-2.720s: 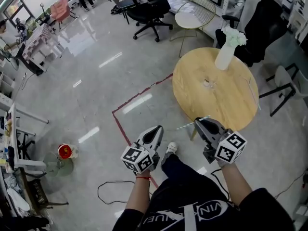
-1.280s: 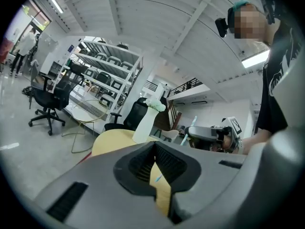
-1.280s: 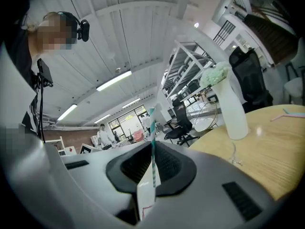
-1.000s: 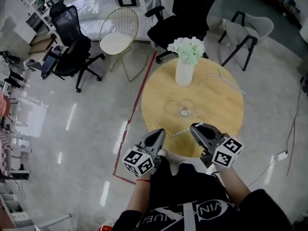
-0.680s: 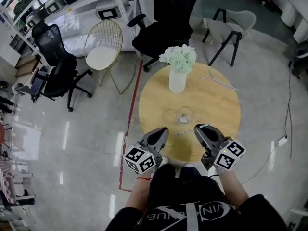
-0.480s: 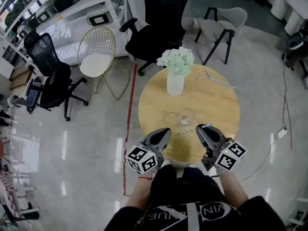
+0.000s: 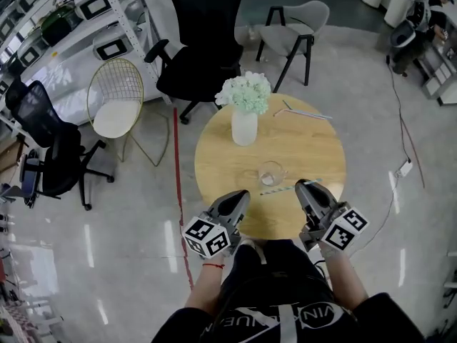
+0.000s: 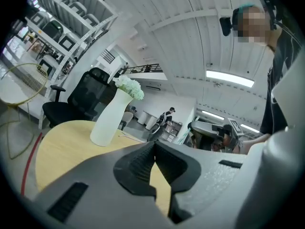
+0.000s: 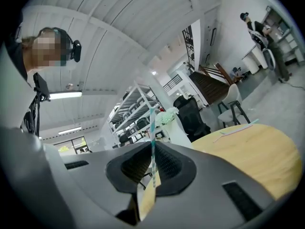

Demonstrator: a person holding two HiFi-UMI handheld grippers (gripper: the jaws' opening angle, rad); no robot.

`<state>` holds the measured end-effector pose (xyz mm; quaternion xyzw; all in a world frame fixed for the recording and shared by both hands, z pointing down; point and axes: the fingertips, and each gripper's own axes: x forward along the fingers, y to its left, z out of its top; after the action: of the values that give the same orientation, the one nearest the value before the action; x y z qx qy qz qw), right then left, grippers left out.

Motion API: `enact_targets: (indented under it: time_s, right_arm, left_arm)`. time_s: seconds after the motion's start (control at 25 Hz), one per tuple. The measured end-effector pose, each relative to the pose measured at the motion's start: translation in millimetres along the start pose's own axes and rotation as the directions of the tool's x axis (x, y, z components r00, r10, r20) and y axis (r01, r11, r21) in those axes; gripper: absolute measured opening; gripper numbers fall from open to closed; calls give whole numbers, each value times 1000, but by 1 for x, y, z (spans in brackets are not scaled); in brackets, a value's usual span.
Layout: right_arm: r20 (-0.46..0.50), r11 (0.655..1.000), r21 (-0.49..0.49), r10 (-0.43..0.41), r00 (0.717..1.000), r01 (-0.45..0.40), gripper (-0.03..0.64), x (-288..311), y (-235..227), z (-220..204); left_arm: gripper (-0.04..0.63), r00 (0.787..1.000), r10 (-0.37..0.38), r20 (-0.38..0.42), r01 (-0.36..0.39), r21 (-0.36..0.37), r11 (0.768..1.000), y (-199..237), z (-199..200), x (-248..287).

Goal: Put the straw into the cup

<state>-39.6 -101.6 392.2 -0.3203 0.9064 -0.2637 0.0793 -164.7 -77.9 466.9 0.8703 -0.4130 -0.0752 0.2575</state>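
A clear glass cup [image 7: 270,171] stands upright on the round wooden table [image 7: 314,148], on the side nearest me. My right gripper [image 7: 305,186] is shut on a striped straw [image 7: 284,188] that sticks out leftward, just in front of the cup. In the right gripper view the straw [image 9: 152,128] stands upright between the shut jaws. At the table's near edge, left of the cup, my left gripper [image 7: 241,196] has its jaws closed together on nothing; the left gripper view shows that gripper [image 8: 153,145] the same way.
A white vase of pale flowers [image 7: 244,116] stands behind the cup. Two spare straws [image 7: 300,113] lie at the table's far side. Black office chair [image 7: 203,27], grey chair [image 7: 293,23] and gold wire chair [image 7: 114,106] ring the table. Red floor tape [image 7: 177,170] runs at its left.
The scene has swung round: the table slid left and nearer, so the cup now lies just ahead of both grippers. The right gripper still holds the straw; both jaws stayed closed.
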Motion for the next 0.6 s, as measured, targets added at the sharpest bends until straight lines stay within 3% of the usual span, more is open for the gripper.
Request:
enact_targets:
  time_s: [0.12, 0.28, 0.6]
  right_arm:
    - [34, 999, 37, -38, 999, 37, 20, -9, -5, 5]
    - [58, 996, 40, -82, 995, 79, 20, -8, -24, 12]
    - [17, 993, 16, -119, 993, 119, 20, 16, -61, 4]
  left_arm:
    - [8, 999, -38, 23, 39, -58, 998, -5, -2, 8]
    - [8, 997, -76, -2, 76, -57, 995, -10, -9, 22]
    - [8, 999, -20, -36, 17, -83, 996, 22, -15, 26]
